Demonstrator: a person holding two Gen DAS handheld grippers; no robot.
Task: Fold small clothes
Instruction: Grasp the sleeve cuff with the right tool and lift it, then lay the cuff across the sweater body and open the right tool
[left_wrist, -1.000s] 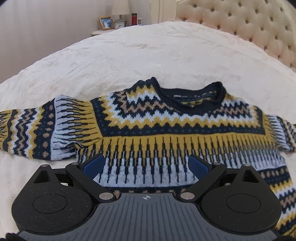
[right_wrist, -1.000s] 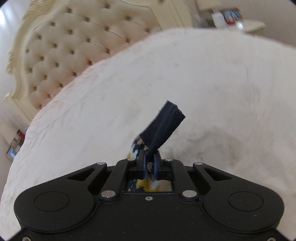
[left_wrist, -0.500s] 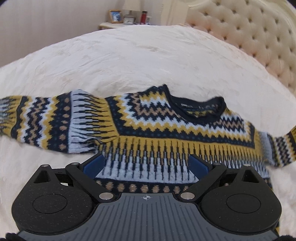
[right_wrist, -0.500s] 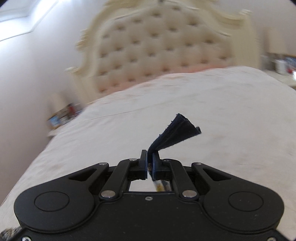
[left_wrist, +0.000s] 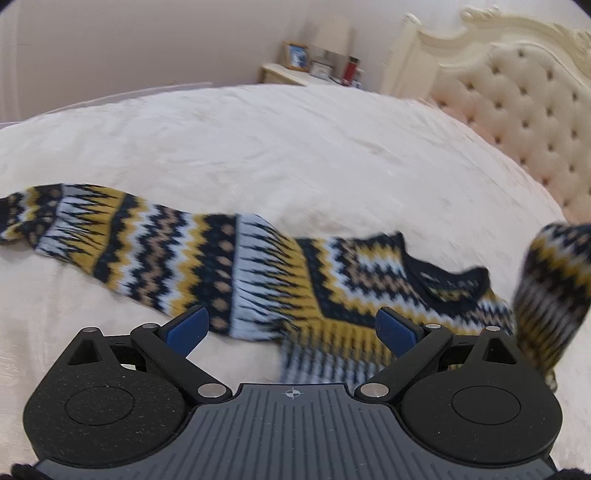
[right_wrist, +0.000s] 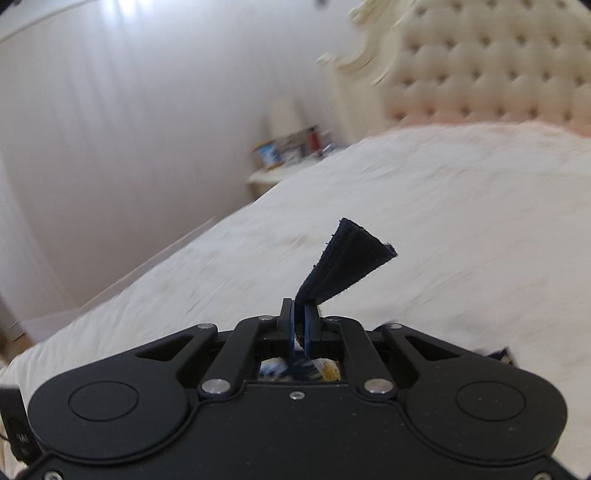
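Note:
A knitted sweater (left_wrist: 332, 280) in navy, mustard, white and tan lies front up on the cream bed. Its left sleeve (left_wrist: 110, 236) stretches out flat to the left. The right sleeve (left_wrist: 550, 295) hangs lifted off the bed at the right edge of the left wrist view. My left gripper (left_wrist: 291, 328) hovers open above the sweater's chest, blue pads wide apart, nothing between them. My right gripper (right_wrist: 300, 325) is shut on the sleeve's navy cuff (right_wrist: 347, 262), which sticks up past the pads; patterned knit shows below the jaws.
The bed's cream cover (left_wrist: 258, 147) spreads wide around the sweater. A tufted headboard (left_wrist: 517, 103) stands at the right. A bedside table (left_wrist: 295, 74) with a lamp, photo frame and small items sits beyond the bed by the wall.
The right gripper swung round with the cuff still held, and the right sleeve rose off the bed. The left gripper drifted left over the sweater and stayed open.

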